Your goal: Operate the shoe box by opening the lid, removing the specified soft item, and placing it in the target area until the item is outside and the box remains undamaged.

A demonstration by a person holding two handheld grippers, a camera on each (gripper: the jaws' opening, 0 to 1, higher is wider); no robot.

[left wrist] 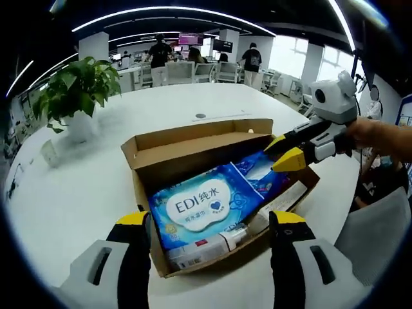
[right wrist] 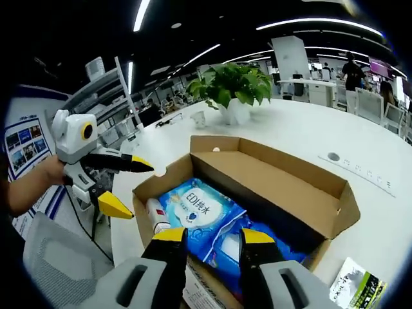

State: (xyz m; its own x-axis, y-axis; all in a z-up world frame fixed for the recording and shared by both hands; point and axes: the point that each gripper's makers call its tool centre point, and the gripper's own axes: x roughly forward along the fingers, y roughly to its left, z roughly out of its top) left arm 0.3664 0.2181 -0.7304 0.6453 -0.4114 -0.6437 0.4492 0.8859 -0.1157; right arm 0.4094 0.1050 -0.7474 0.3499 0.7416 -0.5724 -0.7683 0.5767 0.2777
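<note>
White tabletop (left wrist: 84, 193) carries everything, a broad round surface in an open office with ceiling light strips, desks and standing people far back at 12 o'clock. At 10 o'clock in the left gripper view stands a potted plant (left wrist: 76, 90) in a white pot. At centre sits the cardboard shoe box (left wrist: 193, 151), lid folded back and open. Inside lies a blue wet-wipes pack (left wrist: 203, 206), flat, with a second blue pack (left wrist: 261, 170) beside it toward 2 o'clock. A small white carton (left wrist: 206, 246) rests at the box's near edge; its print is too small to read.

The left gripper (left wrist: 215, 222) has its jaws spread wide, straddling the near box wall without pinching anything. The right gripper (left wrist: 286, 153) enters from 3 o'clock, jaws parted over the second pack; whether they touch it I cannot tell.

In the right gripper view, a printed leaflet (right wrist: 353, 278) lies at 5 o'clock, cut off by the rim.
</note>
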